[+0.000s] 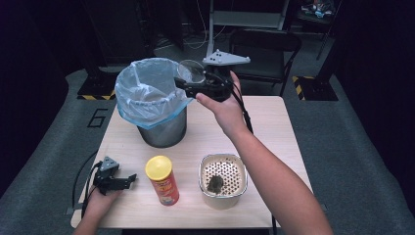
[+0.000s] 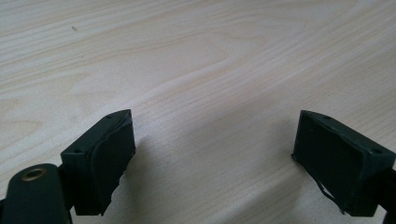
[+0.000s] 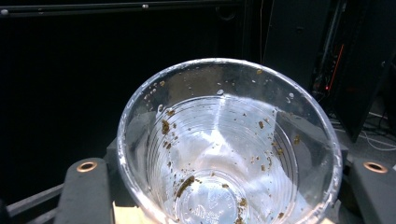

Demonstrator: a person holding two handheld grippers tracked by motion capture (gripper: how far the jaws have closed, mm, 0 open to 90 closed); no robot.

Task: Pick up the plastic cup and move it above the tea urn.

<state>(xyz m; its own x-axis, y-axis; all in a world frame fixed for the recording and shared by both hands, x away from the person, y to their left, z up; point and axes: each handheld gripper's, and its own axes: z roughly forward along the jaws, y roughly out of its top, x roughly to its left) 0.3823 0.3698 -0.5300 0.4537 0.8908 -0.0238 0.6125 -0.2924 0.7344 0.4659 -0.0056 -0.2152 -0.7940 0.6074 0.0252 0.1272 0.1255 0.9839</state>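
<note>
pale wood table (image 1: 274, 127) in a dark room; left hand-held gripper (image 2: 212, 154) apart, right hand-held gripper (image 1: 195, 85) clamps clear cup (image 3: 229, 144).

A clear plastic cup (image 1: 192, 71) is held in the air at the rim of a metal bin lined with a pale blue bag (image 1: 147, 93), at the far left of the table. Seen from the right gripper view, the cup (image 3: 229, 144) is empty of liquid, with brown crumbs stuck to its ribbed inner wall and base.
</note>
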